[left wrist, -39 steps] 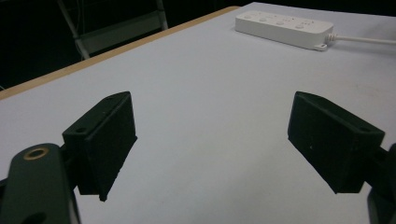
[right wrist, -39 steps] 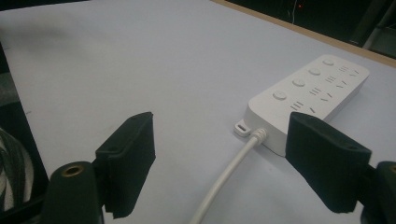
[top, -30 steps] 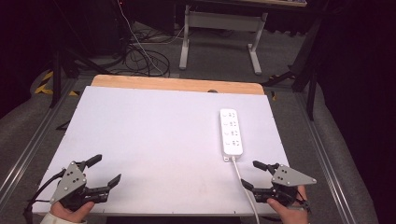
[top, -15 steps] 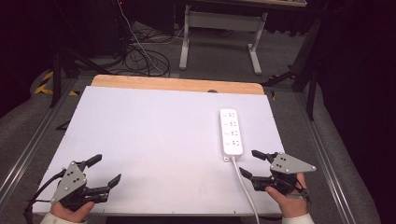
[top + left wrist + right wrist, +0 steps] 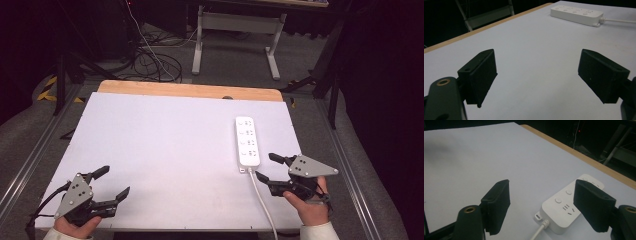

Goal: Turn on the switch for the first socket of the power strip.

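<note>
A white power strip (image 5: pixel 247 141) lies on the right half of the white table (image 5: pixel 165 145), and its white cable (image 5: pixel 263 202) runs to the near edge. My right gripper (image 5: pixel 266 167) hovers just behind the strip's near end, over the cable, open and holding nothing. In the right gripper view the strip (image 5: pixel 564 206) and its cable (image 5: pixel 539 231) lie between and beyond the open jaws of the right gripper (image 5: pixel 541 195). My left gripper (image 5: pixel 114 181) stands open and empty at the near left corner. From the left gripper (image 5: pixel 536 72) the strip (image 5: pixel 576 13) shows far off.
A wooden strip (image 5: pixel 190 91) edges the far side of the table. Beyond it stand a metal desk frame (image 5: pixel 235 30) and loose cables (image 5: pixel 150 60) on the floor. Metal rails (image 5: pixel 30 160) run along both sides of the table.
My right gripper has risen and moved forward toward the power strip's near end, still open. The left gripper has stayed where it was.
</note>
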A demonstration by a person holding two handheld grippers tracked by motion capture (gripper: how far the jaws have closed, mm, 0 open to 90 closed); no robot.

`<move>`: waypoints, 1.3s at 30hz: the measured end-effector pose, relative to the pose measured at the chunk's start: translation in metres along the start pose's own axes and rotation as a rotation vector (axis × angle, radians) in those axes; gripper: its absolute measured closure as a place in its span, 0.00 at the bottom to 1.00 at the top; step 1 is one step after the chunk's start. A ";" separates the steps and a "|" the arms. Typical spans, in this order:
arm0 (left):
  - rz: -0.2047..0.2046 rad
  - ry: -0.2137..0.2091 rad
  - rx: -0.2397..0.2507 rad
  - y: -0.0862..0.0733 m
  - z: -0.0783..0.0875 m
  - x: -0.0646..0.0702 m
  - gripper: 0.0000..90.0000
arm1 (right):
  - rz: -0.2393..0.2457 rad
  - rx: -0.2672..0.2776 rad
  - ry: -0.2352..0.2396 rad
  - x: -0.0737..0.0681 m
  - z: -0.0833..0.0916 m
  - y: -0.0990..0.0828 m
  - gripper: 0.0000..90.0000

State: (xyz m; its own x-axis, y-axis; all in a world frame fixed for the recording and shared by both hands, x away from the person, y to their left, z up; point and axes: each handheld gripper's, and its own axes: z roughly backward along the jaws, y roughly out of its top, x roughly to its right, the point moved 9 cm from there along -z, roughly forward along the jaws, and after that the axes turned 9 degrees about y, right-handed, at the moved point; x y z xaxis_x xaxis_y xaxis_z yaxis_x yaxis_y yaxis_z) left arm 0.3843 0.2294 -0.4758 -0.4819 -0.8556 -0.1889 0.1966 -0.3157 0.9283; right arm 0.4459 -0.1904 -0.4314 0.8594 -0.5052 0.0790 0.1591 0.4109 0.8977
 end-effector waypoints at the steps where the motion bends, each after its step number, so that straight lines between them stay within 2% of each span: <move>1: 0.000 -0.001 0.000 0.000 0.000 0.000 0.18 | -0.002 0.005 -0.002 0.001 0.002 0.001 0.33; 5: 0.001 -0.003 -0.003 0.000 -0.001 0.000 0.18 | -0.009 0.012 -0.004 0.004 0.007 0.002 0.39; 8: -0.002 -0.003 -0.003 0.000 -0.001 0.000 0.18 | -0.002 -0.005 -0.004 0.005 0.003 0.003 0.49; 9: 0.002 -0.003 -0.002 0.000 0.000 0.001 0.18 | 0.001 -0.013 -0.008 0.006 0.001 0.005 0.56; 11: -0.004 -0.001 -0.003 0.000 -0.001 0.001 0.18 | -0.024 -0.035 -0.009 0.009 -0.002 0.007 0.60; 15: -0.003 0.001 -0.003 0.000 -0.001 0.000 0.18 | -0.107 0.001 -0.031 0.020 -0.008 0.014 0.90; 17: -0.002 0.002 -0.003 -0.001 -0.001 0.000 0.18 | -0.119 -0.004 -0.034 0.026 -0.012 0.015 1.00; 21: -0.002 0.001 -0.006 -0.001 -0.001 0.000 0.18 | -0.138 -0.019 -0.017 0.034 -0.024 0.015 1.00; 27: -0.002 0.005 -0.003 -0.001 -0.001 0.000 0.18 | -0.126 -0.076 -0.056 0.045 -0.041 0.009 1.00; 35: -0.002 0.004 -0.006 -0.001 -0.001 -0.001 0.18 | -0.137 -0.101 -0.061 0.053 -0.058 0.002 1.00; 39: -0.004 0.006 -0.004 -0.001 -0.001 -0.001 0.18 | -0.134 -0.142 -0.086 0.057 -0.069 -0.005 1.00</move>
State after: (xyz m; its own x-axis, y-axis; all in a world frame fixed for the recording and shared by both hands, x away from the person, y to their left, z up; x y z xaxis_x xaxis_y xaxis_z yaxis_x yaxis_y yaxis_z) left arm 0.3857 0.2300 -0.4768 -0.4777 -0.8568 -0.1943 0.1983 -0.3206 0.9262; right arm 0.5275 -0.1689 -0.4618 0.7825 -0.6226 0.0055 0.3409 0.4358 0.8329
